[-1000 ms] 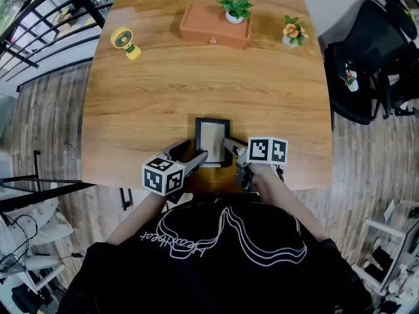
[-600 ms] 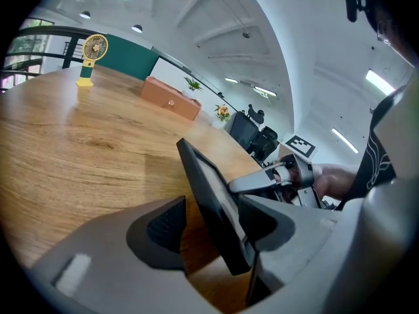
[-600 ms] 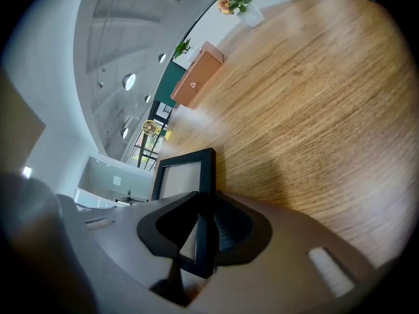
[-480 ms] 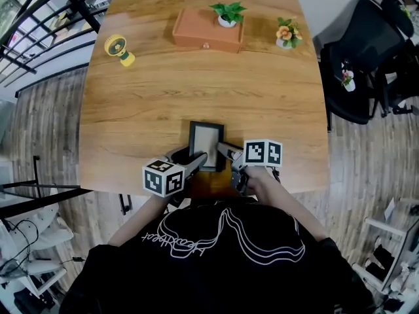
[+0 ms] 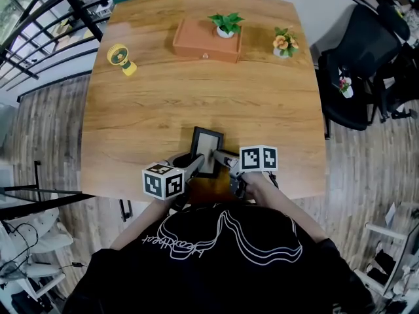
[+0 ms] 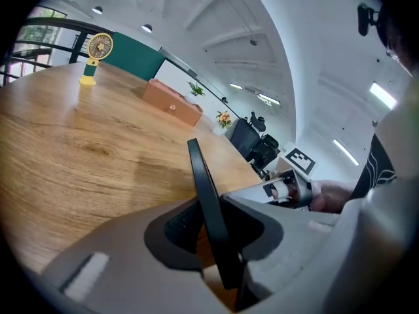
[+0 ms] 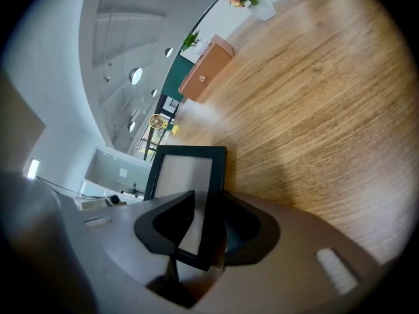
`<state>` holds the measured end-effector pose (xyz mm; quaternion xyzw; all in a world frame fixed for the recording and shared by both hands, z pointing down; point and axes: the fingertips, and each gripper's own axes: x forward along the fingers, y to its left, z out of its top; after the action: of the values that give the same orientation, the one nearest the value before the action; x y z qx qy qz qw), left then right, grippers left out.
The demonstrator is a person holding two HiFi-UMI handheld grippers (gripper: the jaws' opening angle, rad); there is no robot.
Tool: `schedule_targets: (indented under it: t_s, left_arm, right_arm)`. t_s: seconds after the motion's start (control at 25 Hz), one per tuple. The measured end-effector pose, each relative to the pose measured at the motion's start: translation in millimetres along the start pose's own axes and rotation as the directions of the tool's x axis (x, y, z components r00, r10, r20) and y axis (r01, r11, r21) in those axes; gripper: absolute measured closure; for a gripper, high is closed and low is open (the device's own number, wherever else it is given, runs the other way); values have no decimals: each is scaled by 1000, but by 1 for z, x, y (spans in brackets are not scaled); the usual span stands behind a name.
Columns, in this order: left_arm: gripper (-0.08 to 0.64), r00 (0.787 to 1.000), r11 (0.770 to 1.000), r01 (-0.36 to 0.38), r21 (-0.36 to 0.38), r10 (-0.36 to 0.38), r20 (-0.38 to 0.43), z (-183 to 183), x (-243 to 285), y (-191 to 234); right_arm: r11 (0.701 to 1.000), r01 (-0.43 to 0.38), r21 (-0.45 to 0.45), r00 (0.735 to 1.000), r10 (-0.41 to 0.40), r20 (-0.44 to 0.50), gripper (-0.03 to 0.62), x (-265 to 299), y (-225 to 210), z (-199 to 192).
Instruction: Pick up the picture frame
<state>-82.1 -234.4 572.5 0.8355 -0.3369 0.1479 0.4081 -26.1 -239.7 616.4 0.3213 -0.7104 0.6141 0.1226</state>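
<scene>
The black picture frame (image 5: 206,149) with a pale mat sits at the near edge of the wooden table (image 5: 196,90), slanted and partly raised. My left gripper (image 5: 194,164) is shut on its near left corner. In the left gripper view the frame (image 6: 200,175) stands edge-on, pinched between the jaws of the left gripper (image 6: 211,224). My right gripper (image 5: 222,157) is at the frame's right side. In the right gripper view the frame's (image 7: 190,175) right rim runs between the jaws of the right gripper (image 7: 206,224); they have just been opening and sit loosely around it.
At the far side stand a yellow desk fan (image 5: 121,56), an orange drawer box (image 5: 206,40) carrying a green plant (image 5: 226,23), and a small flower pot (image 5: 283,42). A black office chair (image 5: 357,70) is to the right of the table. A railing runs at the left.
The frame has gone from lying flat and square to slanted and tipped up, looking shorter from above. The left gripper has rolled slightly. Neither hand has travelled much.
</scene>
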Motion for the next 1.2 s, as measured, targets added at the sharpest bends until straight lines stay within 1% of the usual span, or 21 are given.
schedule_targets:
  t_s: [0.08, 0.16, 0.32, 0.4, 0.48, 0.6, 0.76, 0.84, 0.96, 1.0, 1.08, 1.12, 1.2]
  left_arm:
    - [466, 1000, 1000, 6, 0, -6, 7, 3, 0, -4]
    - [486, 1000, 1000, 12, -2, -12, 9, 5, 0, -8]
    - [497, 1000, 1000, 22, -21, -21, 15, 10, -1, -14]
    - [506, 999, 1000, 19, -20, -19, 29, 15, -4, -18]
    - [506, 999, 1000, 20, -14, -19, 51, 24, -7, -22]
    - [506, 995, 999, 31, -10, -29, 97, 41, -14, -32]
    - [506, 984, 998, 54, 23, -58, 170, 69, -32, -56]
    - [506, 974, 996, 67, 51, -77, 212, 83, -44, -71]
    - [506, 959, 993, 78, 91, -100, 265, 102, -60, -92]
    - [506, 954, 991, 82, 101, -107, 279, 107, -65, -98]
    - [506, 946, 989, 85, 120, -118, 302, 116, -74, -111]
    - [506, 941, 988, 86, 128, -122, 315, 120, -79, -116]
    - [506, 930, 986, 91, 143, -135, 341, 130, -88, -125]
  right_arm:
    - [999, -12, -41, 1000, 11, -19, 423, -2, 5, -1]
    - [995, -11, -96, 999, 8, -32, 403, -7, 8, -1]
    - [984, -18, -176, 1000, 13, -25, 396, -23, 14, 6]
    - [971, -11, -237, 1000, 9, -10, 396, -35, 20, 12]
    - [948, 2, -318, 1000, 5, 22, 400, -50, 28, 22]
    - [903, 3, -429, 996, 37, 86, 413, -75, 49, 38]
    - [827, 3, -562, 987, 88, 134, 443, -107, 79, 54]
    - [792, -13, -611, 982, 124, 140, 459, -121, 95, 57]
    - [731, -29, -682, 972, 181, 153, 495, -140, 118, 59]
    - [716, -41, -697, 966, 205, 155, 509, -146, 126, 58]
    - [707, -104, -700, 947, 286, 148, 532, -160, 144, 57]
    - [704, -149, -694, 931, 336, 141, 565, -167, 155, 57]
    - [690, -218, -690, 900, 416, 131, 568, -179, 172, 57]
